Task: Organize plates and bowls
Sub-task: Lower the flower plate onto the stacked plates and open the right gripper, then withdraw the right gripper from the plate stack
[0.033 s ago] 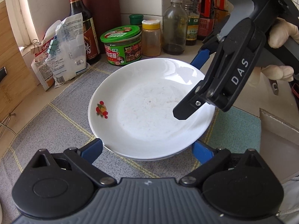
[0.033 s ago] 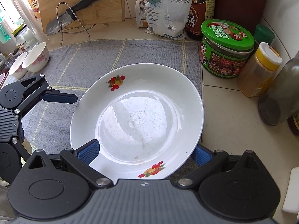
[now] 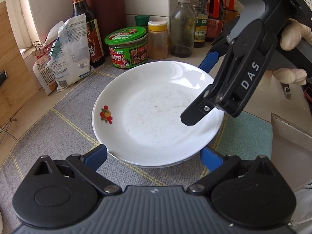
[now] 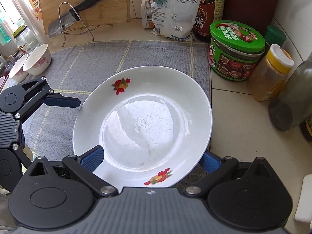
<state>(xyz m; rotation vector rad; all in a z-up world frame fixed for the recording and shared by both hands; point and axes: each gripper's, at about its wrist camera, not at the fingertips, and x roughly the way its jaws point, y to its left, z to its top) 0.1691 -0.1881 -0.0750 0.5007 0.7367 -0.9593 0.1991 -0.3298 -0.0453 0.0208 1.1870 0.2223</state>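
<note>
A white plate (image 3: 156, 117) with red fruit prints lies on the grey mat (image 3: 58, 132); a second rim shows just beneath its near edge. My left gripper (image 3: 154, 152) is open, with its blue fingers either side of the plate's near rim. My right gripper (image 3: 198, 87) comes in from the right and is open across the plate's right side. In the right wrist view the same plate (image 4: 142, 120) fills the gap of the open right gripper (image 4: 152, 156), its rim hiding the fingertips. A blue finger (image 4: 62, 101) of my left gripper ends by the plate's left rim.
A green-lidded jar (image 4: 236, 52), a yellow-capped jar (image 4: 271, 74), bottles and clipped bags (image 4: 171, 9) crowd the back and right. Two small flowered bowls (image 4: 37, 60) stand at the mat's left edge. A knife on a wire stand (image 4: 74, 15) leans against a wooden board. A gloved hand (image 3: 292, 37) holds the right gripper.
</note>
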